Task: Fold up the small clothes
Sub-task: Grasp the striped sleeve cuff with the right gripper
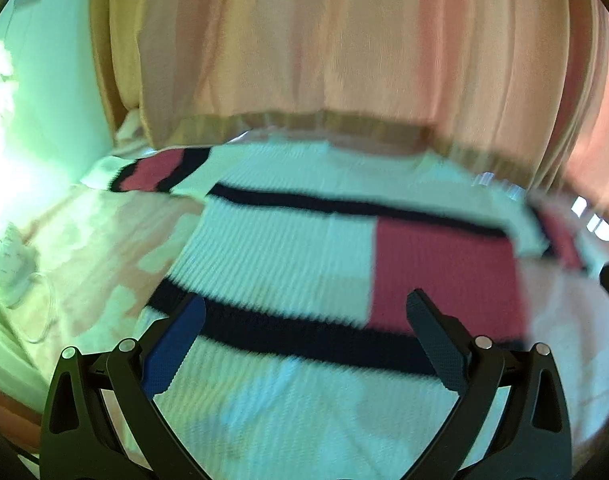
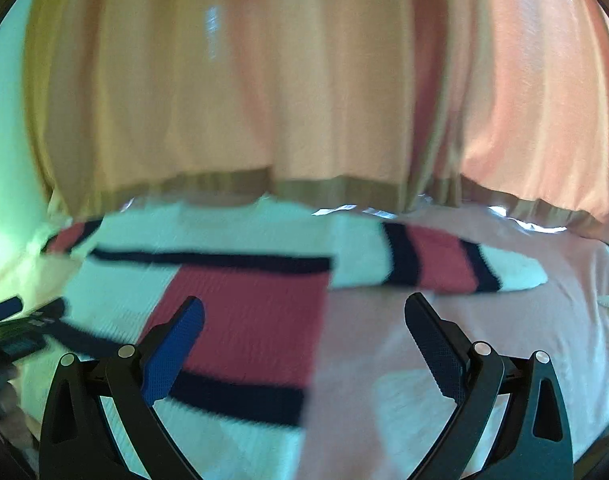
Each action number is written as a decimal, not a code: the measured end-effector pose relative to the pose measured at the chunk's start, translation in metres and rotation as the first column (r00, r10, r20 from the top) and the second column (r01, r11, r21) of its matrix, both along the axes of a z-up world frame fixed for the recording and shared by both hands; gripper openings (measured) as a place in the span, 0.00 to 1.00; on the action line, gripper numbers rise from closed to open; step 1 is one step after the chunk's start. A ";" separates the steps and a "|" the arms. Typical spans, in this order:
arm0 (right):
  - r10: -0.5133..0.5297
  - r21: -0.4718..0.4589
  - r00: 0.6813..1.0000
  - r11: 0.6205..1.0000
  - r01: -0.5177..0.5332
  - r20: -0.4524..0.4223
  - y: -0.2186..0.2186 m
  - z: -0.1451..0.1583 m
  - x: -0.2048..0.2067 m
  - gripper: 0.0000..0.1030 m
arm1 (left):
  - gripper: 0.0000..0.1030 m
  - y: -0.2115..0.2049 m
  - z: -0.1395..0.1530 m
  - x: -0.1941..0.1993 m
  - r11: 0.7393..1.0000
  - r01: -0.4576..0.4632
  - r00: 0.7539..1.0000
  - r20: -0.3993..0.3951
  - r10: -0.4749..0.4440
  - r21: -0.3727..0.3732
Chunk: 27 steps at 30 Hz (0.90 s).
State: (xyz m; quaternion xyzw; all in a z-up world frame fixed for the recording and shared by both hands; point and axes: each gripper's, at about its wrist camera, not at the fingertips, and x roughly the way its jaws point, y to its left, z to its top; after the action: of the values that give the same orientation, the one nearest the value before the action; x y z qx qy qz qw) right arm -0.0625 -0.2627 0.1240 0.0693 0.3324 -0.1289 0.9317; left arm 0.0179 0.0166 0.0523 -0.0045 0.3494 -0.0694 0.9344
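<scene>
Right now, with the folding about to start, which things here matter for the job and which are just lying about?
For the job:
sweater, spread flat
left tool, open
right tool, open

Just there:
bedsheet beneath it
curtain behind
white cable at the left edge

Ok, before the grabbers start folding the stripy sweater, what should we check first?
1. Sweater lying spread out on the bed: ok.
2. Both sleeves out to the sides, left sleeve, right sleeve: ok.
3. Left gripper open and holding nothing: ok.
4. Right gripper open and holding nothing: ok.
5. Bottom hem lying flat: cannot tell, it is hidden below the grippers.
6. Pictures sharp enough to aim at an edge: not ok, both are blurred.
</scene>
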 end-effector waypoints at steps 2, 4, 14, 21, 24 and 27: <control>-0.047 0.080 0.999 0.996 0.048 -0.014 -0.056 0.005 0.004 0.95 | 0.95 0.003 0.022 0.010 0.998 -0.011 0.999 0.036 0.014 -0.058; -0.120 0.186 0.993 0.975 0.120 -0.015 -0.119 -0.002 0.003 0.95 | 0.95 -0.001 0.034 0.020 0.997 -0.015 0.996 0.083 0.021 -0.071; -0.412 0.526 0.897 0.734 0.430 -0.158 -0.333 -0.129 -0.001 0.76 | 0.95 -0.034 0.006 0.057 0.998 -0.040 0.995 0.095 0.036 0.048; -0.407 0.545 0.905 0.735 0.404 -0.122 -0.370 -0.168 0.028 0.47 | 0.95 -0.029 -0.007 0.081 0.994 -0.103 0.994 0.050 0.100 0.047; -0.392 0.602 0.915 0.709 0.367 -0.097 -0.383 -0.177 0.033 0.08 | 0.95 -0.029 -0.009 0.088 0.991 -0.126 0.991 0.044 0.124 0.040; -0.375 0.591 0.927 0.746 0.308 -0.011 -0.371 -0.152 0.038 0.08 | 0.95 -0.030 -0.009 0.093 0.990 -0.140 0.990 0.033 0.139 0.024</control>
State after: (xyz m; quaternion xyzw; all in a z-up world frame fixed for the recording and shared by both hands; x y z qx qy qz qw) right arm -0.0244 -0.6337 -0.0278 0.4177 0.2862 -0.1851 0.8422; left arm 0.1113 -0.0130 0.0431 -0.0158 0.3346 0.0007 0.9422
